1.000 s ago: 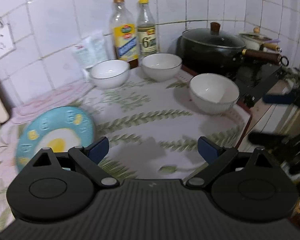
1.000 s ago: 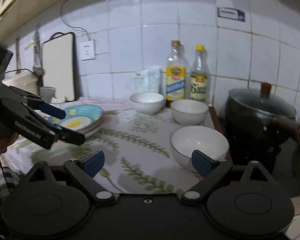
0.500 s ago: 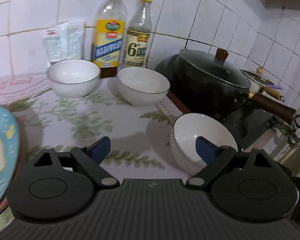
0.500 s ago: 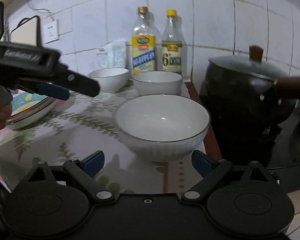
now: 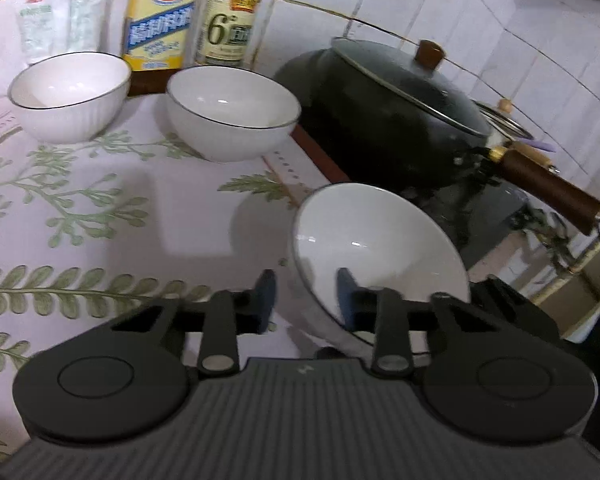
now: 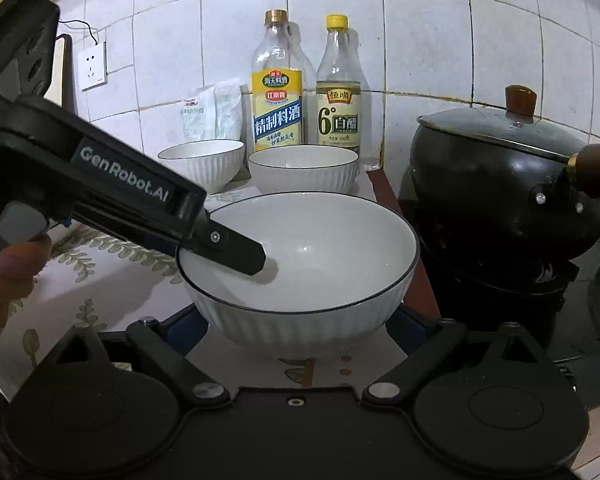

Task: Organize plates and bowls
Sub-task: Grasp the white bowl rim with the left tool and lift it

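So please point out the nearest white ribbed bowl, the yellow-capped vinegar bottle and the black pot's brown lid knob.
Nearest white ribbed bowl (image 6: pixel 308 320): right wrist view, on its ribbed outer wall.
Yellow-capped vinegar bottle (image 6: pixel 339 120): right wrist view, on its label.
Black pot's brown lid knob (image 6: pixel 521 99): right wrist view, on the knob's side.

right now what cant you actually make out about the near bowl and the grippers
- Near bowl: its base, hidden behind the right gripper's body in the right wrist view; its near rim, covered by the left gripper in the left wrist view.
- Right gripper: fingertips hidden behind the bowl's sides, so contact cannot be told.
- Left gripper: its jaws have just been closing over the bowl's rim, one finger inside; the outer finger is hidden from the right wrist view.
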Available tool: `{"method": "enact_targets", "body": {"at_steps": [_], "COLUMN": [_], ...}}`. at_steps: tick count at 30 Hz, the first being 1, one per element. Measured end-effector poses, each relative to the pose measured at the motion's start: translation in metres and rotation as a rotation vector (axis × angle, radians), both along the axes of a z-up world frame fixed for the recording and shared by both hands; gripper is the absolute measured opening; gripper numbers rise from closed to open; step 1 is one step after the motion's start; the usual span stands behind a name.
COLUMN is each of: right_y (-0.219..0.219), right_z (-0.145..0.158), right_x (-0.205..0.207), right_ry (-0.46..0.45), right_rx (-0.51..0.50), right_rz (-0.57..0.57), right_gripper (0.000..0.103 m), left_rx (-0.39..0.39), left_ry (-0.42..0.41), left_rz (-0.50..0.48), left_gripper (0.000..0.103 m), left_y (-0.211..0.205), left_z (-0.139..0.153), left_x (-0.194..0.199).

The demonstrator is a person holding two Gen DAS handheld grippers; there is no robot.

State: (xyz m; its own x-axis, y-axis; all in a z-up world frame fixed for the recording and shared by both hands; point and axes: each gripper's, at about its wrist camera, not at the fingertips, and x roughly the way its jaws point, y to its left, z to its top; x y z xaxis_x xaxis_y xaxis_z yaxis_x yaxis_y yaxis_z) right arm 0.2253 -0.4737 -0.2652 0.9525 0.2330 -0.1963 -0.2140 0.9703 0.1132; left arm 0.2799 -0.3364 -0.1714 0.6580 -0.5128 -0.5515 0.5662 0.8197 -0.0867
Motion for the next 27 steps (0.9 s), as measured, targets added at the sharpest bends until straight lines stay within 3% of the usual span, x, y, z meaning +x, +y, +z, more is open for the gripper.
{"method": "enact_targets", "body": {"at_steps": [7, 18, 27], "right_y": [0.015, 0.061, 0.102], "right_z": [-0.001, 0.022, 0.044], "right_x": [-0.001, -0.026, -0.028], "right_ry": [0.011, -0.055, -0.059], "right_rx": [0.040, 0.002, -0.026], "right_rz": [0.026, 0.079, 0.134], "right_gripper": [0.097, 0.097, 0.098], "left_rx": [0.070, 0.069, 0.014], "left_ry": [-0.064, -0.155, -0.174], "left_rz": [0.046, 0.076, 0.134], "left_gripper": [0.027, 0.027, 0.027], "left_y": [0.007, 0.054, 0.103], "left_z": [0.006, 0.036, 0.055], "left_x": [-0.020, -0.060, -0.074]}}
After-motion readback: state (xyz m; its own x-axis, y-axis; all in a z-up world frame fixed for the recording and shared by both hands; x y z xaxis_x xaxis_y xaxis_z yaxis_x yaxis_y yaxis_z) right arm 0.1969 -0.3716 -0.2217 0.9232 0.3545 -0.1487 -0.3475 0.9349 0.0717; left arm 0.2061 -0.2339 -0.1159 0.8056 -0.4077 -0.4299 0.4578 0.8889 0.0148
